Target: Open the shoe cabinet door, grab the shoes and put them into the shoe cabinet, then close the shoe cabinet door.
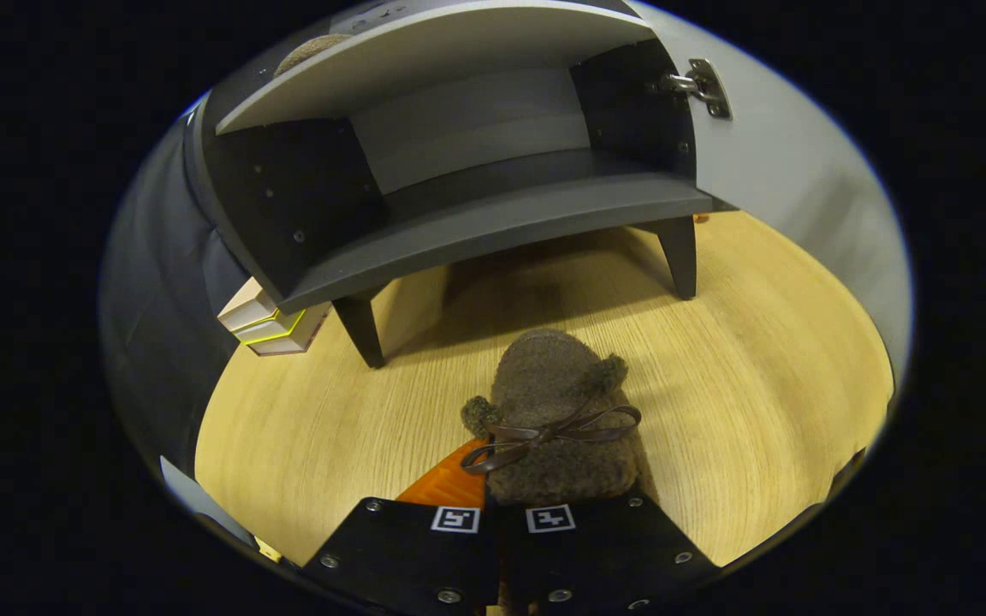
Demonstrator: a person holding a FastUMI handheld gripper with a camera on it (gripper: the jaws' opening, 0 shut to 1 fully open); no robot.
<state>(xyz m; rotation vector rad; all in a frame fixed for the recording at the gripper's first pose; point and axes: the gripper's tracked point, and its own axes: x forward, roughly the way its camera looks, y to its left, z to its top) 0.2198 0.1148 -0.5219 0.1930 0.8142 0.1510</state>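
Clamping a fuzzy brown slipper [555, 419] with a leather bow, the gripper [506, 492] faces the open grey shoe cabinet [493, 222].

A pale wooden floor [741, 411] with fine straight grain runs under the whole scene, lit warm and brightest out in the open; under the dark furniture standing on it a soft shadow darkens the boards. Taking the floor as the landmark: along its far-right edge rises a plain light grey wall [810, 188], smooth and unmarked. Along its left edge hangs dark cloth [159, 291], dim and folded. At the left edge, where the boards meet that cloth, sits a small stack of flat boxes [269, 325], cream and brown with yellow edging.
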